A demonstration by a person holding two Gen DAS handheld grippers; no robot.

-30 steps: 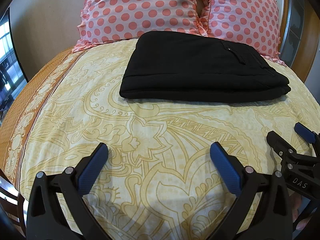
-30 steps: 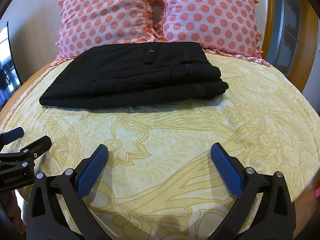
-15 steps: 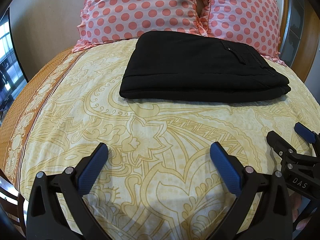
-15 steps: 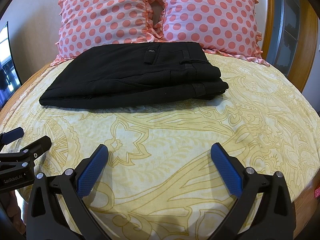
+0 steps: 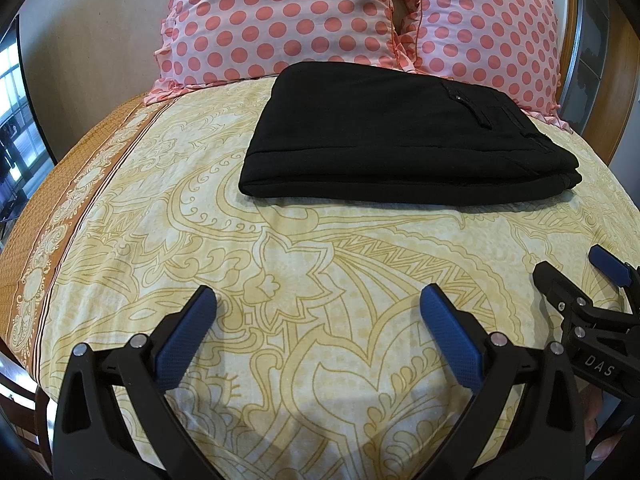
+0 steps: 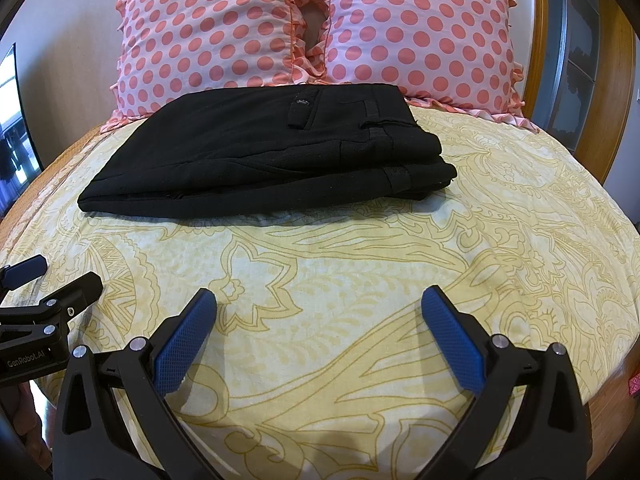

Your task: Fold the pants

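Observation:
Black pants (image 5: pixel 392 136) lie folded in a flat rectangular stack on the yellow patterned bedspread (image 5: pixel 320 264), in front of the pillows; they also show in the right wrist view (image 6: pixel 272 156), waistband to the right. My left gripper (image 5: pixel 318 300) is open and empty, low over the bedspread, well short of the pants. My right gripper (image 6: pixel 318 300) is open and empty, also near the bed's front edge. Each gripper shows at the other view's side: the right one (image 5: pixel 572 268), the left one (image 6: pixel 56 276).
Two pink pillows with red dots (image 5: pixel 280 20) (image 6: pixel 416 28) stand against the headboard behind the pants. A wooden bed frame (image 6: pixel 616 80) runs along the right. An orange border (image 5: pixel 60 184) marks the bedspread's left edge.

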